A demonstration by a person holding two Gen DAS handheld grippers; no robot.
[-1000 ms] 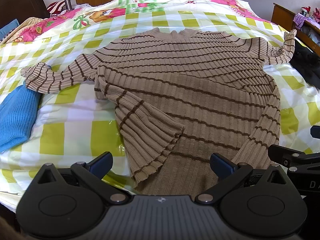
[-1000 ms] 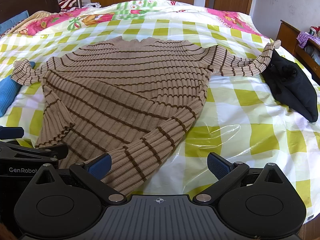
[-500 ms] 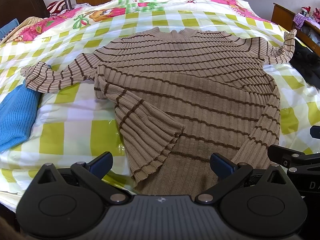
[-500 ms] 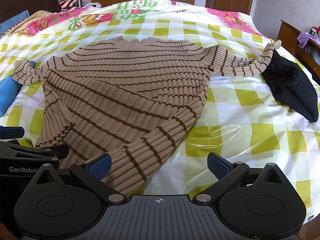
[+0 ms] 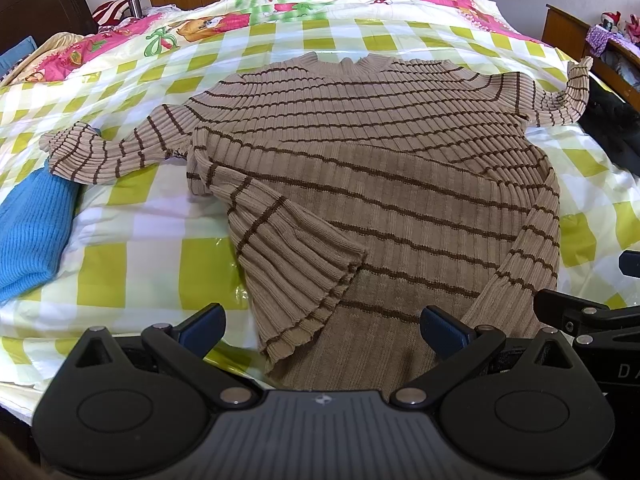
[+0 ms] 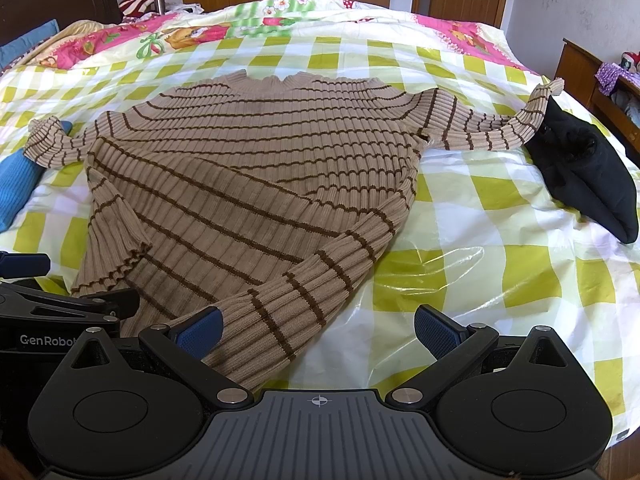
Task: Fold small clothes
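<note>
A tan ribbed sweater with brown stripes [image 5: 360, 160] [image 6: 256, 168] lies spread on the bed, collar at the far side, both sleeves stretched outward. Its lower corners are turned up over the body on both sides. My left gripper [image 5: 322, 326] is open just above the sweater's near hem, with nothing between its blue pads. My right gripper [image 6: 316, 330] is open over the sweater's near right corner, its left fingertip [image 6: 200, 326] close to the folded cloth. Each gripper shows at the edge of the other's view.
A green-and-white checked sheet under clear plastic [image 6: 460, 264] covers the bed. A blue knit garment [image 5: 28, 232] lies under the left cuff. A black garment [image 6: 588, 172] sits under the right cuff. Pink patterned bedding [image 5: 120, 52] and wooden furniture [image 6: 576, 68] lie beyond.
</note>
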